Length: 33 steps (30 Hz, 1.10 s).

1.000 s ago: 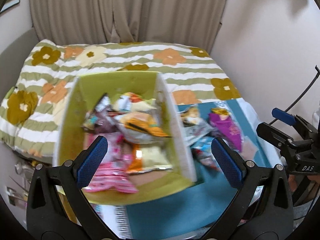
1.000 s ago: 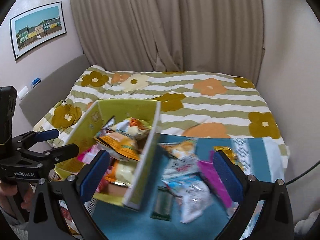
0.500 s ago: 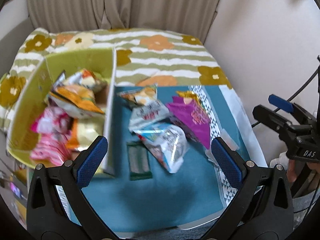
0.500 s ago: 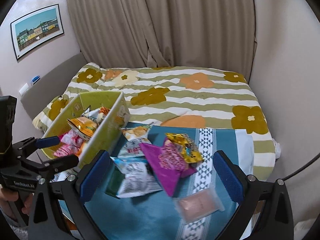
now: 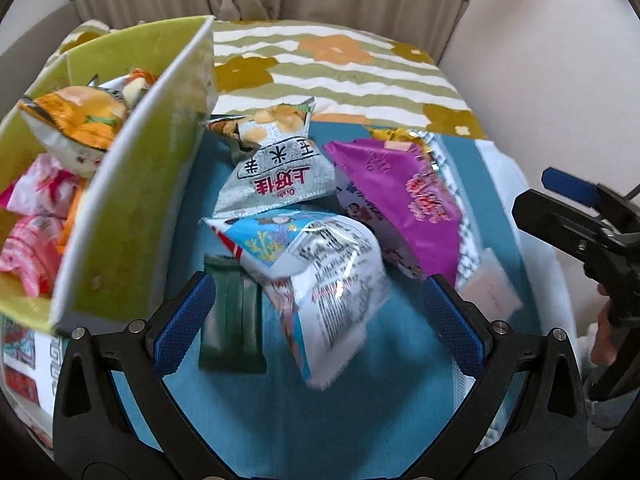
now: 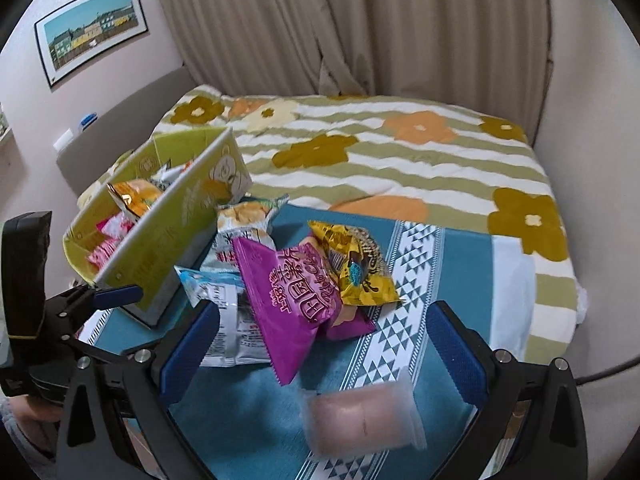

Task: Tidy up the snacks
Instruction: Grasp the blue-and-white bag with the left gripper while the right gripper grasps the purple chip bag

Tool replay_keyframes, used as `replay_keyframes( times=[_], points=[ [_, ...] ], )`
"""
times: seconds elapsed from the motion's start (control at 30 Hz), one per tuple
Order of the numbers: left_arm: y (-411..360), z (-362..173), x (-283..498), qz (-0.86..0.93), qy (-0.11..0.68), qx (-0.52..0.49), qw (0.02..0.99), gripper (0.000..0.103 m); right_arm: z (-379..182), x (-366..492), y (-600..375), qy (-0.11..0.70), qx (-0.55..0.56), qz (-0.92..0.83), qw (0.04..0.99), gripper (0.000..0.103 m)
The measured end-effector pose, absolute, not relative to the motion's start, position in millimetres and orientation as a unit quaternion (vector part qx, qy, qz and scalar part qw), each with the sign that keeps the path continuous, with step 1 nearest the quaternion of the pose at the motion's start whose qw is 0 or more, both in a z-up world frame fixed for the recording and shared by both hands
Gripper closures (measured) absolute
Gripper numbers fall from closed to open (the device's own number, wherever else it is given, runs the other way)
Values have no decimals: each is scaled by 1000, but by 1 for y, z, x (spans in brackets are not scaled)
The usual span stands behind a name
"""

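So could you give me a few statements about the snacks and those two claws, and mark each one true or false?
1. The purple foil snack bag lies on the teal patterned cloth, outside the yellow-green cardboard box. True.
2. The left claw is clamped on the dark green wrapped bar. False: it is open and holds nothing.
3. The yellow-green cardboard box is empty. False: an orange burger-print packet and pink packets sit inside.
4. The right claw is open. True.
5. The gold foil snack bag lies inside the box. False: it lies on the cloth beside the purple bag.
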<state>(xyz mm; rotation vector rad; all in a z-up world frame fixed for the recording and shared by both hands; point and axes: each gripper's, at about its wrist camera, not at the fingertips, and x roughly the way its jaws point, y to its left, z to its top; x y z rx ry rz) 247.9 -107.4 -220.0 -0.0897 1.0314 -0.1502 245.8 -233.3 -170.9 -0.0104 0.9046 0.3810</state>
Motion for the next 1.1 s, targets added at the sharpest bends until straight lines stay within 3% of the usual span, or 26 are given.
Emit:
replay_keyframes(
  times=[0.37, 0.53, 0.8, 1.1],
  points=[
    [-112, -253, 273, -69, 511, -41, 856, 0, -206, 287, -206, 448, -32, 244, 860, 2],
    [-110, -260, 279, -77, 519, -53, 850, 4, -217, 300, -192, 460, -44, 273, 844, 12],
    [-104, -261, 281, -88, 523, -59, 846, 31, -228, 312, -180, 471, -63, 298, 828, 12],
    [-101, -258, 273, -94, 532, -60, 840, 35, -244, 319, -178, 498, -62, 298, 812, 13]
  ],
)
